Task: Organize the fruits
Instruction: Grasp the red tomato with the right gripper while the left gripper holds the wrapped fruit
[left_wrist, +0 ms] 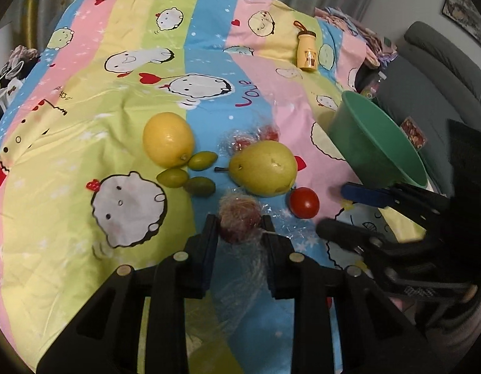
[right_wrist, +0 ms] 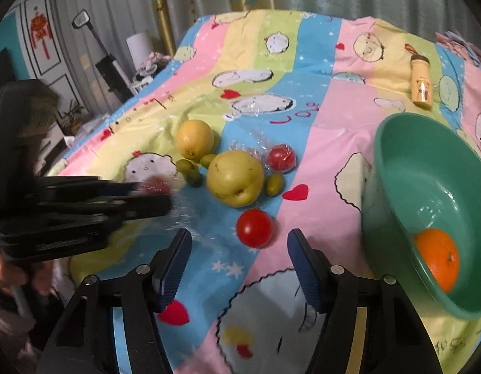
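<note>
We read only one word: "Love", in purple letters on the sheet [left_wrist: 246,93], on a blue stripe beyond the left claw [left_wrist: 239,222]. No other print is legible.

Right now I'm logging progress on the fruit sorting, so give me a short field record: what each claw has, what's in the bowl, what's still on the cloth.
left claw: shut on a plastic-wrapped red fruit
right claw: open, nothing held, a bare tomato just ahead of it
green bowl: one orange
still on cloth: lemon, pear, small green fruits, a wrapped tomato
non-fruit item: yellow bottle, far side
</note>
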A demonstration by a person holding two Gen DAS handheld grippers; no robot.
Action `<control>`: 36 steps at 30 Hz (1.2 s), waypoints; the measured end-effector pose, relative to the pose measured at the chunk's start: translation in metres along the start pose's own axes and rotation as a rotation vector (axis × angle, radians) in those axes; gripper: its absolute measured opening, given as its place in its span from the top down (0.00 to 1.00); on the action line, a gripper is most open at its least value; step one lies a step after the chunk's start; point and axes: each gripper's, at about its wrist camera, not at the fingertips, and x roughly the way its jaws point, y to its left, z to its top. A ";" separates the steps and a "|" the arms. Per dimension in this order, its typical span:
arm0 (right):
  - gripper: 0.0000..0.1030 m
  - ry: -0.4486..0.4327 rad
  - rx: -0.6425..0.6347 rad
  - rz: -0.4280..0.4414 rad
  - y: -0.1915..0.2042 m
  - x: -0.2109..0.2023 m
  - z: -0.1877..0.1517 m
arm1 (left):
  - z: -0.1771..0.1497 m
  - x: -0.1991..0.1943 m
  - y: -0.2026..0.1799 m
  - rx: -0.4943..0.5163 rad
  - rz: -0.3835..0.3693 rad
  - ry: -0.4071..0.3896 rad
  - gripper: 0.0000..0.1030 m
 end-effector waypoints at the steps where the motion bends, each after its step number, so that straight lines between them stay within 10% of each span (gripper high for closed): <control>1: 0.38 0.010 -0.003 -0.005 0.000 0.004 0.002 | -0.001 -0.001 0.002 -0.003 -0.003 -0.001 0.74; 14: 0.65 0.104 0.002 0.028 0.003 0.034 0.007 | -0.005 -0.001 0.012 -0.022 -0.026 0.001 0.74; 36: 0.66 0.010 -0.003 -0.019 0.012 0.006 0.002 | -0.005 -0.007 0.008 -0.028 -0.028 -0.002 0.74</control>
